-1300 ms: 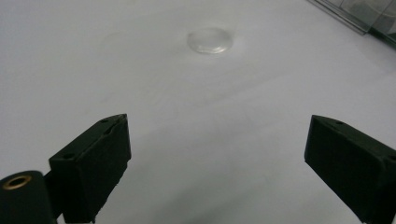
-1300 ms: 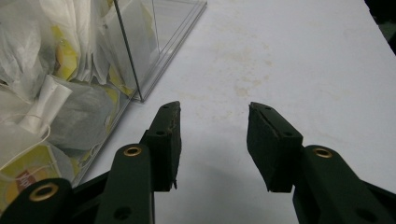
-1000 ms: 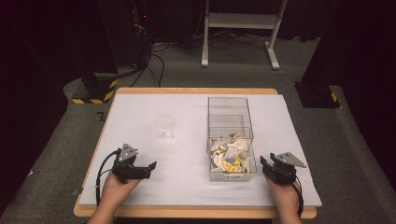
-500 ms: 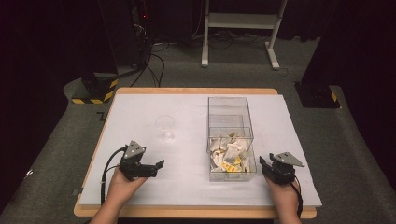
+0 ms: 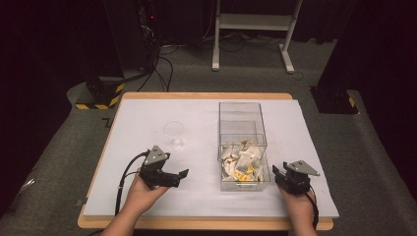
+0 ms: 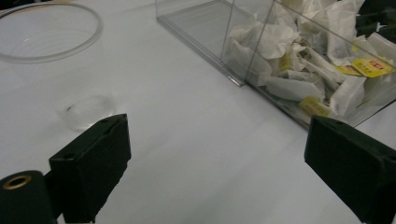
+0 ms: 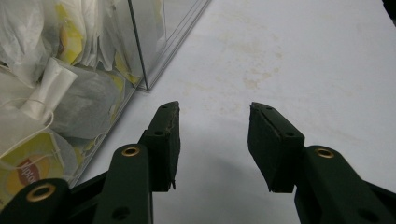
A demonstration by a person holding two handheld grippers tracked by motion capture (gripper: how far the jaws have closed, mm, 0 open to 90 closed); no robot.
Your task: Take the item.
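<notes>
— Looking where? The left gripper is wide open, holding nothing. The clear cup sits at its twelve o'clock.

— And the right gripper?

— Partly open, empty, with the tea bag box at ten o'clock.

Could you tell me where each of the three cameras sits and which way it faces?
High view: above the person's side, looking forward and down on the table; both forearms, left gripper, right gripper.
Left gripper view: riding that gripper, looking across at the clear cup and clear box of tea bags; its fingers wide apart.
Right gripper view: low beside the box's wall; its fingers open, empty.
All three share the box.
</notes>
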